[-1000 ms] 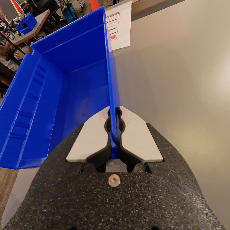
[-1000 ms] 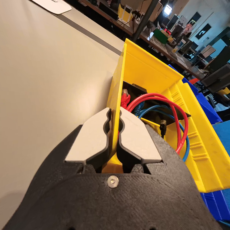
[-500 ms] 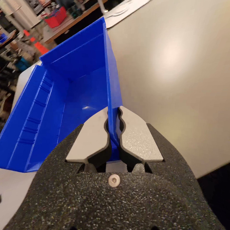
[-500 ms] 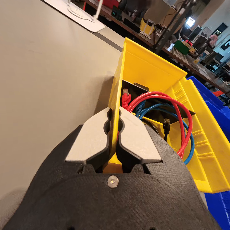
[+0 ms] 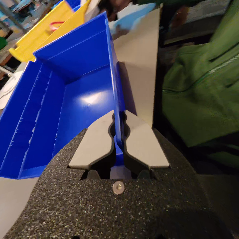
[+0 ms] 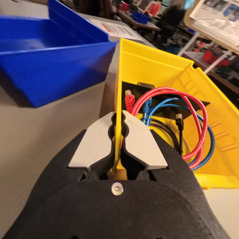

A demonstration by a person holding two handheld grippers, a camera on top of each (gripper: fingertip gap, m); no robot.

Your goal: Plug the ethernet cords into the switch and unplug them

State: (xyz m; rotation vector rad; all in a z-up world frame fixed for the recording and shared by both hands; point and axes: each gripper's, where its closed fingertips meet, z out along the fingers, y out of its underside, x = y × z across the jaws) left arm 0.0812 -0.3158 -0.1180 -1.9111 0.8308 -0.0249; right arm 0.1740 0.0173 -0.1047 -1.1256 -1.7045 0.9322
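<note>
At the tabletop's (image 5: pixel 141 62) edge, the left gripper (image 5: pixel 119 117) points along the blue bin's (image 5: pixel 80 90) right wall, its fingers (image 5: pixel 95 139) clenched on that wall, one inside and one outside; the bin is tilted, its far end raised, and nothing shows inside it; just right of the edge is a green garment (image 5: pixel 201 98), blurred. The right gripper (image 6: pixel 118 115) is posed likewise along the yellow bin's (image 6: pixel 161 67) left wall, fingers (image 6: pixel 141 144) pinching the wall between them; that bin sits on the tabletop (image 6: pixel 38 129) and holds the task's things: a black switch (image 6: pixel 161 109) leaning against the far wall, a red cord (image 6: pixel 191 116) and a blue cord (image 6: pixel 209 142) looped together over it, and a black cord (image 6: pixel 179 129) with its plug standing up; the red plug (image 6: pixel 129 99) and a blue plug (image 6: pixel 146 104) stand free near the left wall, none seen seated in the switch. In the right wrist view the blue bin hangs above the tabletop to the left, close to the yellow bin's far left corner; a printed sheet (image 6: pixel 119 29) lies beyond.

Against half a second ago, the left view has swung from open tabletop to the edge and the garment, with the yellow bin now behind the blue one; in the right view the blue bin has gone from the yellow bin's right to its left; both grips are unchanged.
</note>
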